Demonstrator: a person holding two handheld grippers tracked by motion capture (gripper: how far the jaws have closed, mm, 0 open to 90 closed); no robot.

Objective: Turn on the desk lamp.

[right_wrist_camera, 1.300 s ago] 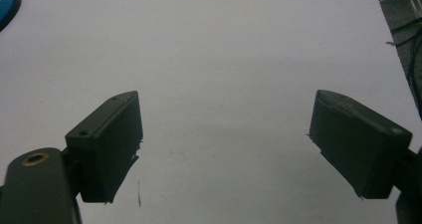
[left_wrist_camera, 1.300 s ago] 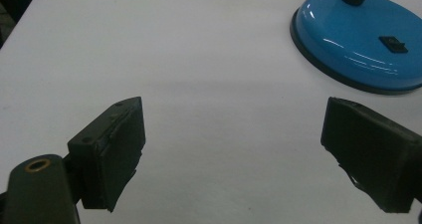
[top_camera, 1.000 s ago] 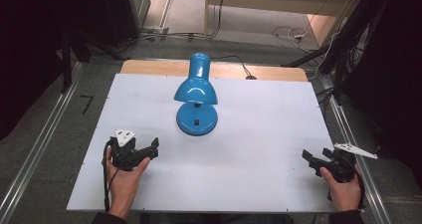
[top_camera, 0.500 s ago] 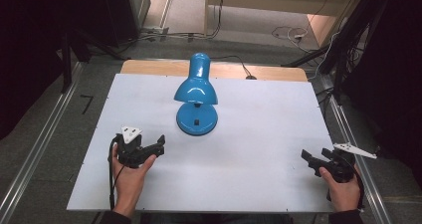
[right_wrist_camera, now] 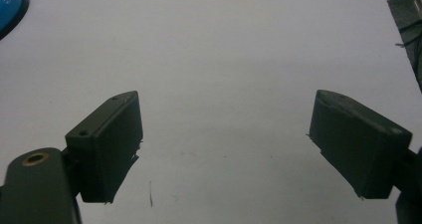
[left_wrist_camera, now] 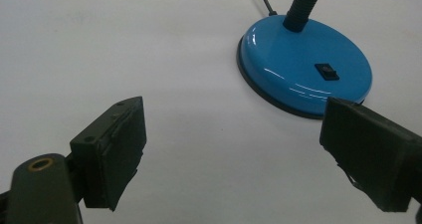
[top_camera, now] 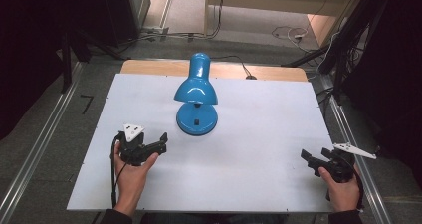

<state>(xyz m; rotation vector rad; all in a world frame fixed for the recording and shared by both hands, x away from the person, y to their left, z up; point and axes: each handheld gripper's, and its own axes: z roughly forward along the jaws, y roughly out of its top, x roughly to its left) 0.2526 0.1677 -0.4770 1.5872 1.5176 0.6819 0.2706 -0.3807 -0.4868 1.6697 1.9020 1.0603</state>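
Likely the released left tongs (top_camera: 160,140), angled at the glossy blue metal desk lamp (top_camera: 196,97) near the white table's (top_camera: 259,134) far edge, could tip its top-heavy shade, while the right tongs (top_camera: 308,160) wait released at the near right corner.

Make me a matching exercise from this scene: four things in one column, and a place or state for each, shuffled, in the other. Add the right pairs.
Things:
1. blue desk lamp
2. left gripper
3. right gripper
4. lamp switch

Places or states:
A. at the table's near right corner, jaws open on nothing
B. small and black, set in the round base
C. stands at the middle of the white table, shade bent down toward the person
D. near the table's left side, open jaws pointing toward the lamp's base

Pairs: 1-C, 2-D, 3-A, 4-B
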